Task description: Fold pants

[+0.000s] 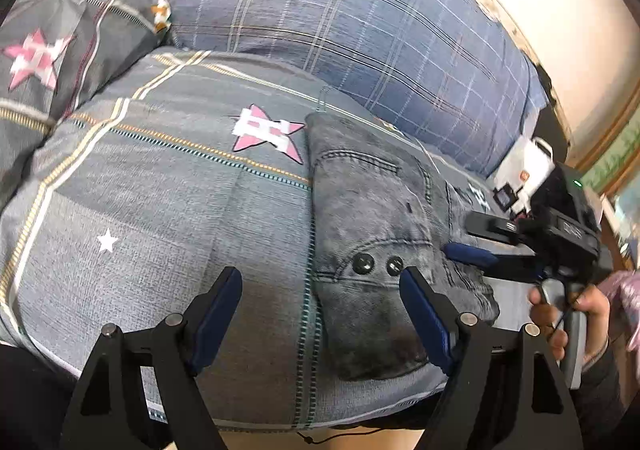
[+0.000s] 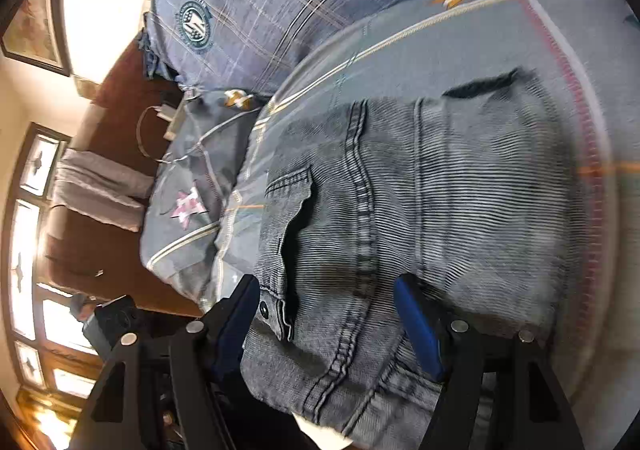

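Folded pants (image 1: 384, 234) on bed (image 1: 160, 210), both grippers open, nothing held.

L wrist view: pants lie centre-right of frame, a compact folded bundle, long axis running from lower centre-right up toward upper centre, pocket and two snaps facing up. Left gripper (image 1: 320, 314) spread wide, holding nothing; right finger over the bundle's near edge, left finger over bare quilt, so bundle sits ahead and to the right. Right gripper (image 1: 476, 242) enters from right edge of frame, tips at the bundle's right side, so prob. the nearer one. R wrist view: right gripper (image 2: 326, 314) wide, denim filling the gap between fingers, seam running lower centre to upper centre; contact w/ cloth unclear, frame blurred.
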The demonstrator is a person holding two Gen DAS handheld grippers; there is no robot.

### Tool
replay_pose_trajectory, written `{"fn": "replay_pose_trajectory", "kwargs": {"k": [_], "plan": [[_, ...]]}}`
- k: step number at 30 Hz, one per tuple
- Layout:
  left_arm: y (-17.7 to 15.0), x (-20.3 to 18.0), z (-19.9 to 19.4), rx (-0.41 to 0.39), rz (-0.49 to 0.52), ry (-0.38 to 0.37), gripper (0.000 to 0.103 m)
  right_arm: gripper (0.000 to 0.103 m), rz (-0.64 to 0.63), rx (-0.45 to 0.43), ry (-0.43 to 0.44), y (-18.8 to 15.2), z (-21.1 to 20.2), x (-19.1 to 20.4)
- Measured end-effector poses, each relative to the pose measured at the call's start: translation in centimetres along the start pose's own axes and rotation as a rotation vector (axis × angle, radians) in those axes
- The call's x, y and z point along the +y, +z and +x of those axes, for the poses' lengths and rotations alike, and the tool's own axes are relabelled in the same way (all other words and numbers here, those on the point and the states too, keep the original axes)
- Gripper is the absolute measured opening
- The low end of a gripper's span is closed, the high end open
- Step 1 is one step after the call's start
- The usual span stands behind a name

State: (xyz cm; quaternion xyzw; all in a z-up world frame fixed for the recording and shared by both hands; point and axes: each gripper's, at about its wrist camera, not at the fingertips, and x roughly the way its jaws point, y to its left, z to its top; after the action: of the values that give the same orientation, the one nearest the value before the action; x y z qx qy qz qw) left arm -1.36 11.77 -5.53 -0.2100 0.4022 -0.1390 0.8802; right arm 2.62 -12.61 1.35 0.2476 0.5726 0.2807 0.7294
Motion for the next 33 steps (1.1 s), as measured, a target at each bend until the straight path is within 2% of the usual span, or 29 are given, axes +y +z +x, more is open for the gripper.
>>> {"fn": "replay_pose_trajectory", "kwargs": {"k": [3, 5, 12, 18, 25, 33], "plan": [[0.3, 1.0, 0.5, 0.024, -0.067, -0.055, 0.081, 0.073, -0.056, -0.022, -0.041, -0.2, -1.6, 1.4], [0.4, 1.5, 0.6, 0.032, -0.098, -0.073, 0.081, 0.073, -0.045, -0.05, -0.053, -0.7, -2.7, 1.4], [1.7, 1.0, 1.7, 0.08, -0.11, -0.115, 0.081, 0.073, 0.088, -0.144, -0.123, -1.0, -7.3, -4.4], [3.6, 0.0, 4.1, 0.143, -0.133, -0.164, 0.081, 0.073, 0.166, -0.105, -0.054, -1.0, -6.8, -8.3], [4.9, -1.5, 6.7, 0.185, -0.133, -0.151, 0.081, 0.073, 0.174, -0.092, 0.005, 0.1, -4.8, -9.6], [4.9, -2.8, 8.3, 0.203, -0.101, -0.09, 0.081, 0.075, 0.128, -0.078, 0.006, 0.2, -3.8, -8.9]]}}
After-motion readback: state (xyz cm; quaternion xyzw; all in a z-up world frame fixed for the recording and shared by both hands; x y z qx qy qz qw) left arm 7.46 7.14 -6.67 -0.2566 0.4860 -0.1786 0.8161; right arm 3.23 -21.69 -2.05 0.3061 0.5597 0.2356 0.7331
